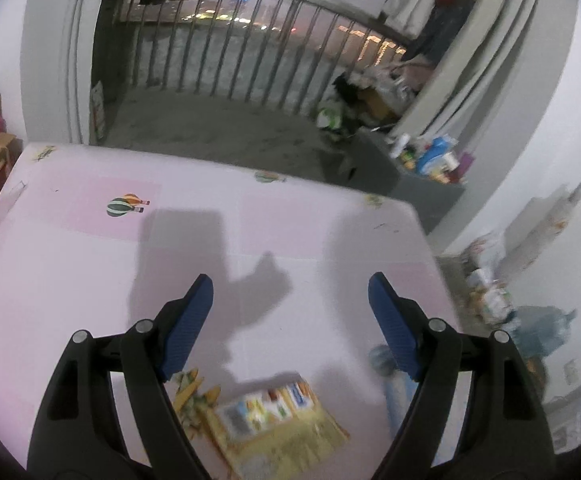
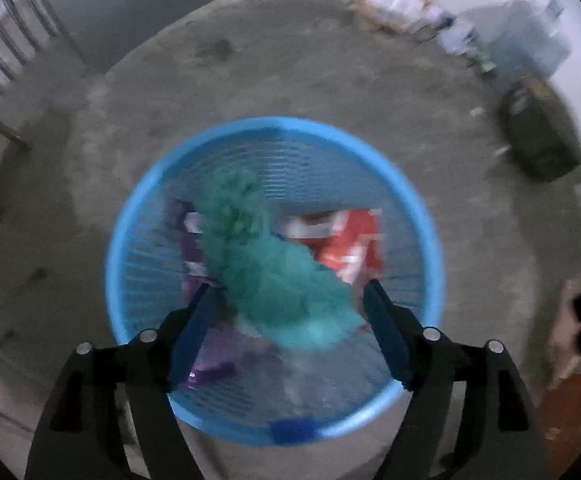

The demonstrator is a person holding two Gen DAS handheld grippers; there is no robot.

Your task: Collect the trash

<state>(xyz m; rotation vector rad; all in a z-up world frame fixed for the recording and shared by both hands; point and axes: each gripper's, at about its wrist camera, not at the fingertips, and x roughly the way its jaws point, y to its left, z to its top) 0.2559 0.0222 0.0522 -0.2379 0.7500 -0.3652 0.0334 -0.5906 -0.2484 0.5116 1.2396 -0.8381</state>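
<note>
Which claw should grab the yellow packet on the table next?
Left. The left claw is open right above the table, with the yellow packet just below it. The right claw is over the blue basket on the floor, with green trash between its fingers.

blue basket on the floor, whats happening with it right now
A person with a gripper in each hand is collecting trash. The right gripper hangs open over the blue basket, and a green crumpled piece sits between its fingers, apparently dropping in; the blur hides any contact. Red and purple wrappers already lie inside. The left gripper is open and empty above the pink table, where a yellow packet still lies.
</note>
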